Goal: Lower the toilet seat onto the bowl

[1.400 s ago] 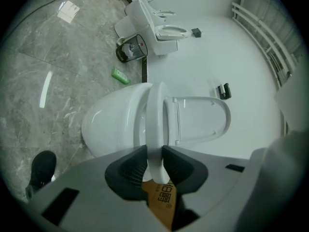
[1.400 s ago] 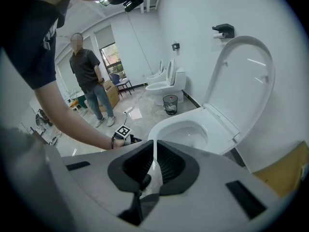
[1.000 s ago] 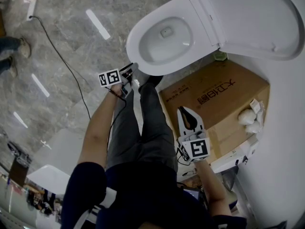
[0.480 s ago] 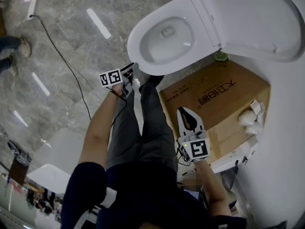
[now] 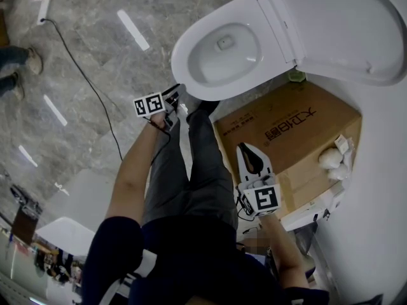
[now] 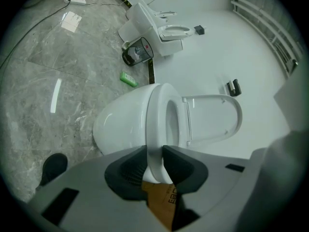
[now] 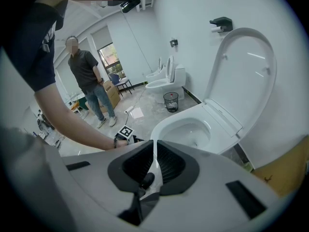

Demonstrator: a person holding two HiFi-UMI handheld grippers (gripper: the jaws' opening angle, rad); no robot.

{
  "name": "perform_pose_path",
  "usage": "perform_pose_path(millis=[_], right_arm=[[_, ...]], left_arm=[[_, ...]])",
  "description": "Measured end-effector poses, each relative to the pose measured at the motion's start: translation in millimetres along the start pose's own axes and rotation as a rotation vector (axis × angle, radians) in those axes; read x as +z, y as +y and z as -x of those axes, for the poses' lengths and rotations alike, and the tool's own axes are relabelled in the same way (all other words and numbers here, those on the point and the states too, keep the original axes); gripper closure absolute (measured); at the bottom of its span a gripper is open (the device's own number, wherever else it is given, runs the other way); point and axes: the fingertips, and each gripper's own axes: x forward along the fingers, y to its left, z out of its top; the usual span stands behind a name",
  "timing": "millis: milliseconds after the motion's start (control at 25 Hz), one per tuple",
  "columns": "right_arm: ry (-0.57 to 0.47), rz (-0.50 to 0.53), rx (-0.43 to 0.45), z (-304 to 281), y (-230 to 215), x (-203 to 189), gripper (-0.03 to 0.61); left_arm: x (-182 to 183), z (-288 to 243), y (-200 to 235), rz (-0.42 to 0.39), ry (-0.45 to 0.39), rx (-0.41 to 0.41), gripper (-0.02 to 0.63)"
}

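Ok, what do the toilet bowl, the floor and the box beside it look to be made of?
Toilet bowl: glossy white, likely glazed ceramic, sharp light glints. Floor: polished grey veined stone or tile, mirrors ceiling lights. Box: matt brown cardboard, printed, folded edges.

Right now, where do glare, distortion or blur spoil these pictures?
Head view: sharp, but lamp glare streaks the floor. Left gripper view: strong wide-angle bending, black corners, and the fingers on the toilet seat look soft. Right gripper view: the same bending and black corners; lamp reflections streak the raised lid.
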Motion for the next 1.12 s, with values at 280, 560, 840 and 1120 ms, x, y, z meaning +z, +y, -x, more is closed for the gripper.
perform_pose_path(millis=[280,560,840,1120], right_arm=[[0.0,-0.002,0.009,-2,-1,3,0.537],[0.0,-0.001,0.012,-4,-4,6,0.537],[0.004,0.0,0.026,-9,-1,10,0.537],[0.0,0.007,0.024,-5,0,16,0.537]], left_arm=[[1,1,0,-0.006,-0.005,0.011,0.494],[4,11,9,0.002,-0.016,0.038,0.497],[8,33,16,-0.009,-0.02,0.063,0.499],[10,40,13,-0.025,-0.023,0.075,0.528]])
